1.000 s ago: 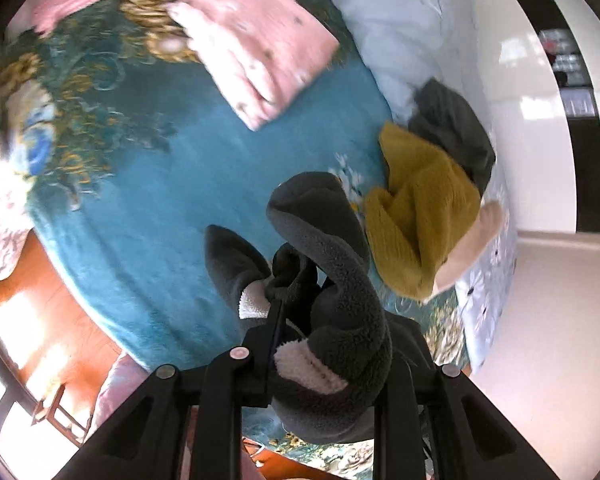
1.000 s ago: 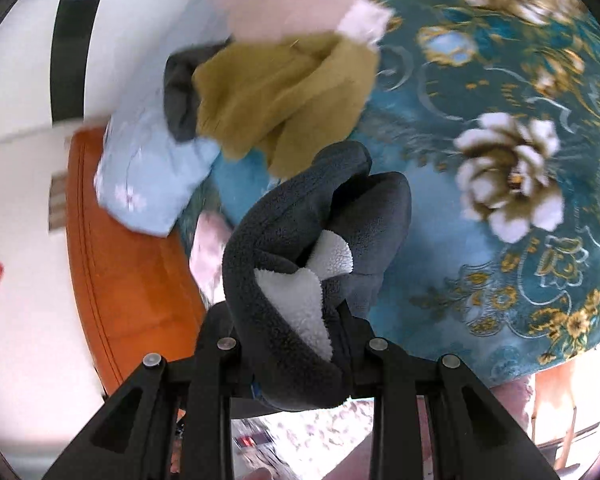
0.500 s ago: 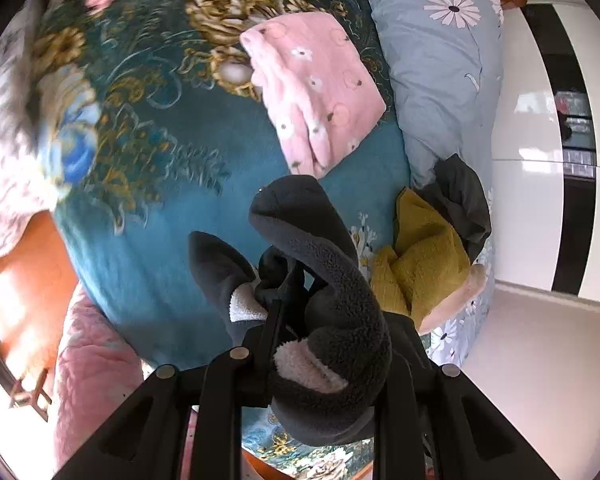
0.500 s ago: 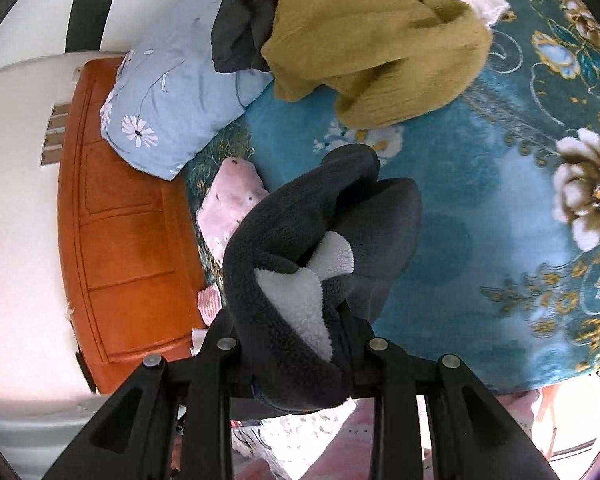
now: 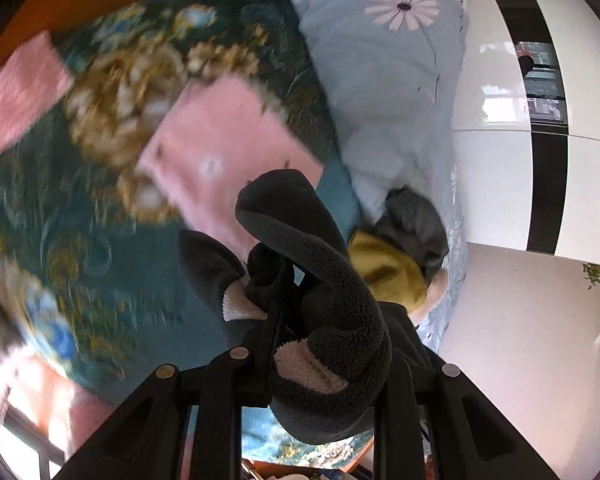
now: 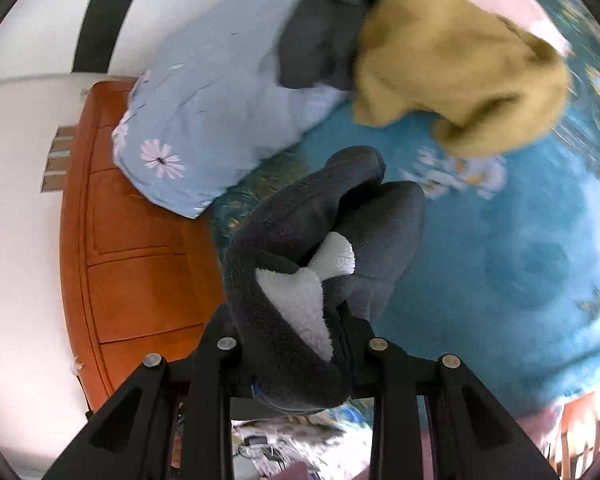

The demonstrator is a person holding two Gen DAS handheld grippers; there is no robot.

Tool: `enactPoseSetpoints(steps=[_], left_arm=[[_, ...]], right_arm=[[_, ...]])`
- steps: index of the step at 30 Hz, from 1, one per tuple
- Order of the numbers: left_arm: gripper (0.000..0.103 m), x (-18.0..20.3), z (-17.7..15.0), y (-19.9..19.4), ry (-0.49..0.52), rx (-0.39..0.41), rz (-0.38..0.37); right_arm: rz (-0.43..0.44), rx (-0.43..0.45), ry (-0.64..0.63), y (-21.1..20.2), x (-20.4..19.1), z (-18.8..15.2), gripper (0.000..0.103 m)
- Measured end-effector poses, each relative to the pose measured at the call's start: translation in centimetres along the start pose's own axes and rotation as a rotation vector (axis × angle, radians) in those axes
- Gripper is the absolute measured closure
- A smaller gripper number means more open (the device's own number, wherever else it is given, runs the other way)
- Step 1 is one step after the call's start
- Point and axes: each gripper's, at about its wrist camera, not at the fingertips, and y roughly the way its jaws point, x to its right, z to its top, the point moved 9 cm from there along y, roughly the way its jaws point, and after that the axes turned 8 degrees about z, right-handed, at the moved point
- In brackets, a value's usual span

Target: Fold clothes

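Both tools are clamped on one dark grey fleece garment, held bunched above the teal floral bedspread. The left gripper and right gripper each pinch a thick fold with white lining exposed. Recommended: separate the grippers to tension the fabric, then lower it flat before folding. No legible brand, label or writing appears.

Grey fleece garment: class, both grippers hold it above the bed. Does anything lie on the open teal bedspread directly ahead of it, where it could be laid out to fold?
Nothing visible does. The grey fleece garment hangs over bare teal bedspread; the mustard sweater lies farther off by the blue pillow.
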Motion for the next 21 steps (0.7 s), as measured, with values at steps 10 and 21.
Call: enactPoseSetpoints(steps=[10, 21], left_arm=[[0.078, 0.0, 15.0, -3.5, 0.029, 0.175, -0.079], [0.077, -17.9, 15.9, 12.4, -0.203, 0.070, 0.063]], right_arm=[[0.127, 0.015, -0.168, 12.0, -11.8, 6.0, 0.074], [-0.048, -0.100, 0.032, 26.5, 6.7, 2.1, 0.073]])
